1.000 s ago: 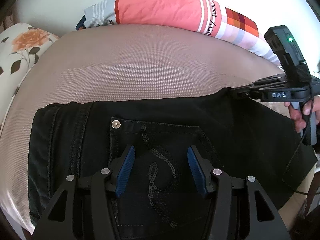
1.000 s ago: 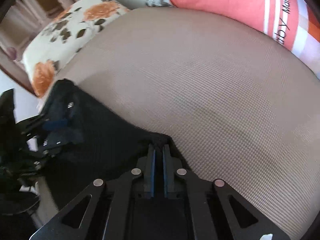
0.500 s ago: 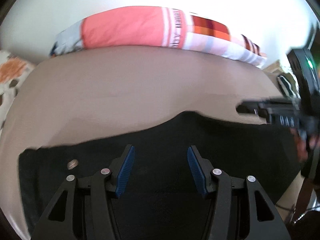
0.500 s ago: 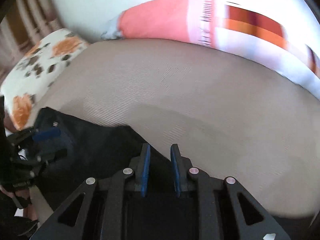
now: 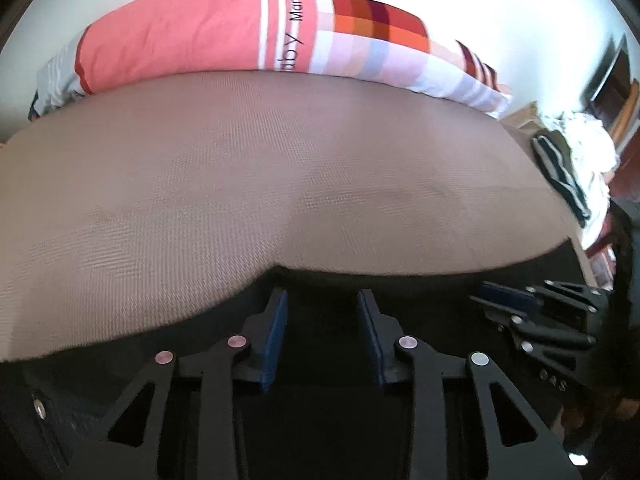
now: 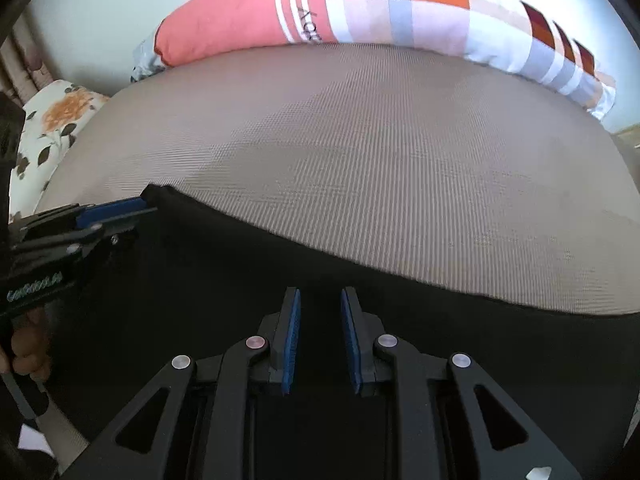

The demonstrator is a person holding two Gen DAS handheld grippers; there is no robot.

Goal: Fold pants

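Black pants point(image 5: 420, 292) lie along the near side of a brown woven bed mat point(image 5: 280, 160). My left gripper point(image 5: 321, 296) hovers at the pants' far edge. Its jaws are closing, with the dark fabric edge between the blue pads, which stand apart. The right wrist view shows this gripper point(image 6: 146, 206) from the side at the pants' point(image 6: 200, 280) left corner, held by a hand point(image 6: 28, 352). My right gripper point(image 6: 320, 294) sits over the pants with a narrow gap between its pads and grips nothing. In the left wrist view the right gripper point(image 5: 492, 300) lies low at the right.
A long pink, white and checked bolster point(image 5: 180, 40) runs along the far side of the bed against the wall. A floral pillow point(image 6: 52, 120) lies at the left end. A heap of clothes point(image 5: 568, 160) sits past the right end.
The right gripper let go of the pants edge it pinched and now stands slightly apart. The left gripper slid off the sequinned back pocket to the far edge, and its jaws narrowed.
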